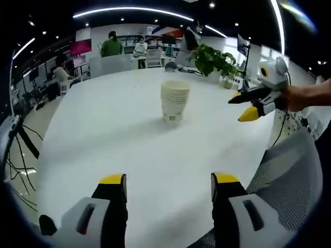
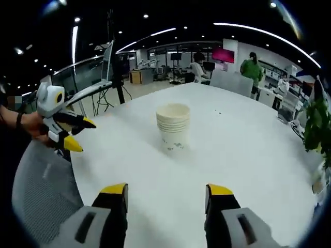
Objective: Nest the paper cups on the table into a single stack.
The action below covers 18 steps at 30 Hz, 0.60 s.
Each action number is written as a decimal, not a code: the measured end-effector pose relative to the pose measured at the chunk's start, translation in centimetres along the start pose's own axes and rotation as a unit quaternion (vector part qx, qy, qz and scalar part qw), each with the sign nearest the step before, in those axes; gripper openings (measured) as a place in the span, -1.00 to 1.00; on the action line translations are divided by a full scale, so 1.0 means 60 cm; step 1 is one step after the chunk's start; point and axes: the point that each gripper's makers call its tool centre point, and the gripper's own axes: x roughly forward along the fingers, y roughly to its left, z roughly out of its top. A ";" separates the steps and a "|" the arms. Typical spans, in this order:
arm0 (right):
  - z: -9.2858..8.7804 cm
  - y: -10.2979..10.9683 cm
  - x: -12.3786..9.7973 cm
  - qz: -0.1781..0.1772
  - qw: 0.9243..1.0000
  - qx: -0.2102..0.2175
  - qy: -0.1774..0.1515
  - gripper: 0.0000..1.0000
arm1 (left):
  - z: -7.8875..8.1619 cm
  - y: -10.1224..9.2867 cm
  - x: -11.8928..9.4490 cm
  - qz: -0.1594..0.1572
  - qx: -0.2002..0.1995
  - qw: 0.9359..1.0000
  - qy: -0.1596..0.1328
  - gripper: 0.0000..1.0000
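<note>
We see the cups (image 1: 175, 101) nested upright on the table (image 1: 129, 155), both our left gripper (image 1: 168, 186) and right gripper (image 2: 166, 192) open, empty.

- Your stack of paper cups (image 1: 175, 101) (image 2: 173, 125), at frame centre, is cream-white, with a small dark print low on the bottom cup.
- The worktop (image 1: 129, 139) (image 2: 248, 150) under it is plain white.
- Your left claw (image 1: 168, 186) (image 2: 76, 134) has yellow tips on black fingers and a pale grey body.
- Your right claw (image 2: 167, 196) (image 1: 243, 107) matches: yellow tips, black fingers, grey-white body.
- The chair back (image 1: 289, 170) (image 2: 44, 191) at the frame's lower edge is grey mesh, finely speckled.
- The plant (image 1: 212, 59) at upper right is leafy green.
</note>
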 end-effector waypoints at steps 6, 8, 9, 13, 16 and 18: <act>-0.023 0.017 -0.014 -0.010 1.000 0.027 -0.008 0.23 | -0.003 0.006 -0.001 0.015 0.012 1.000 0.005 0.28; -0.028 0.021 -0.016 -0.015 0.999 0.030 -0.011 0.24 | -0.001 0.005 -0.002 0.017 0.018 1.000 0.003 0.28; -0.029 0.025 -0.018 -0.017 0.999 0.031 -0.011 0.24 | -0.004 0.004 -0.003 0.018 0.021 1.000 0.004 0.28; -0.034 0.029 -0.027 -0.029 0.998 0.045 -0.017 0.25 | -0.017 0.006 0.003 0.016 0.022 1.000 0.015 0.26; -0.040 0.028 -0.035 -0.039 0.998 0.051 -0.020 0.26 | -0.015 0.002 0.000 0.019 0.023 0.999 0.016 0.23; -0.042 0.031 -0.038 -0.042 0.998 0.052 -0.019 0.26 | -0.018 0.004 -0.001 0.022 0.027 0.999 0.021 0.20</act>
